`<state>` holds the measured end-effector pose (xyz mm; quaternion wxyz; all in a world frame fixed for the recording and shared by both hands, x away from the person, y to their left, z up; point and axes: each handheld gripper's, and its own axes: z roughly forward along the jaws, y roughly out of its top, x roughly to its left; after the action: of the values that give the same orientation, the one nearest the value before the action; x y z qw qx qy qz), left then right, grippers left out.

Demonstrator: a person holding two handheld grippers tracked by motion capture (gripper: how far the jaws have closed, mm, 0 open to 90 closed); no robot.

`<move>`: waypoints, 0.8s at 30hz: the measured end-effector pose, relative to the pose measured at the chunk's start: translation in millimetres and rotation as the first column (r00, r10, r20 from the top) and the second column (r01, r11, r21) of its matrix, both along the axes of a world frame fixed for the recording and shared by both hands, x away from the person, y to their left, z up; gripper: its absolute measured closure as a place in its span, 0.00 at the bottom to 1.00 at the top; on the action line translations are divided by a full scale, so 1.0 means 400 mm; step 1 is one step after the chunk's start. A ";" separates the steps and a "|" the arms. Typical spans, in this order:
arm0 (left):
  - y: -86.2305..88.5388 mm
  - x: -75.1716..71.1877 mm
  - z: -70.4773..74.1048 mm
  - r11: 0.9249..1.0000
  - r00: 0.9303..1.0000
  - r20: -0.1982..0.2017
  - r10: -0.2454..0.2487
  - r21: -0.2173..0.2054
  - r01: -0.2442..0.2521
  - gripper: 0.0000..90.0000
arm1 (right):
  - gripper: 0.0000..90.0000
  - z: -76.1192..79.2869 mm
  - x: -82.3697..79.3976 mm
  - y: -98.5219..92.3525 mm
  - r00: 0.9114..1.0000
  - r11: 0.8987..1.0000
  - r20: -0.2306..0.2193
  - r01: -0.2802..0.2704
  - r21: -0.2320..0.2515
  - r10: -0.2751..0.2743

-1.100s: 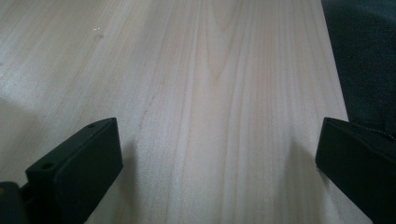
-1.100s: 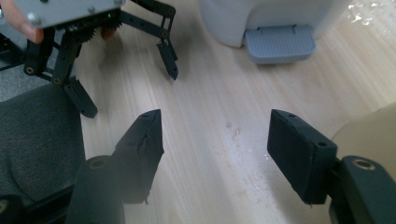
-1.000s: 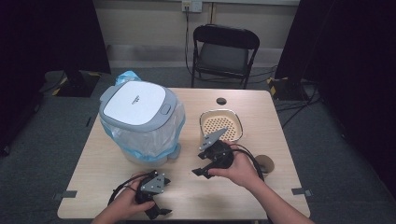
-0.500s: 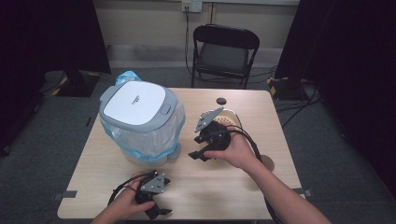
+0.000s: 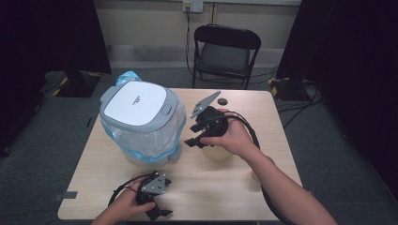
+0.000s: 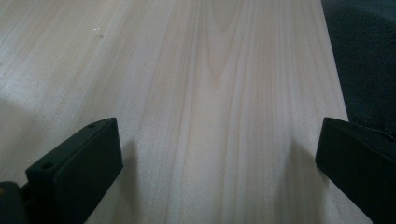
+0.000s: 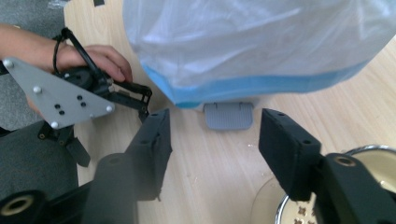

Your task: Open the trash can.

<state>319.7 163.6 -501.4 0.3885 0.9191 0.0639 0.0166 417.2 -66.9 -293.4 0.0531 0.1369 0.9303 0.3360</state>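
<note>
My right gripper (image 5: 195,136) hangs above the table beside the bin, over a cream bowl (image 5: 217,153) that the hand partly hides. Its jaws have just been closing, are still open, and hold nothing. In the right gripper view they (image 7: 215,140) frame the bin's grey foot pedal (image 7: 229,115), and the bowl's perforated inside (image 7: 299,212) lies at the lower right. My left gripper (image 5: 157,214) rests at the table's near edge, open. Its jaws (image 6: 217,154) stand wide apart over bare wood (image 6: 210,70).
A bin with a white-and-grey lid (image 5: 137,105) and a clear, blue-edged bag liner (image 7: 257,42) takes up the table's left half. A small black disc (image 5: 222,101) lies near the far edge. A black chair (image 5: 226,49) stands beyond the table.
The right hand has risen and moved away from me and left, toward the bin, and now covers most of the bowl. The left gripper has stayed where it was.
</note>
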 end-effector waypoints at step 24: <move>0.000 0.000 0.000 1.000 1.000 -0.002 0.001 0.003 -0.001 0.00 | 0.66 0.081 0.057 0.049 1.000 0.999 0.016 0.022 0.049 -0.022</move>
<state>319.5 163.6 -501.3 0.3872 0.9196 0.0648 0.0160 439.9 -47.5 -261.2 0.0609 0.1456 0.9198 0.3593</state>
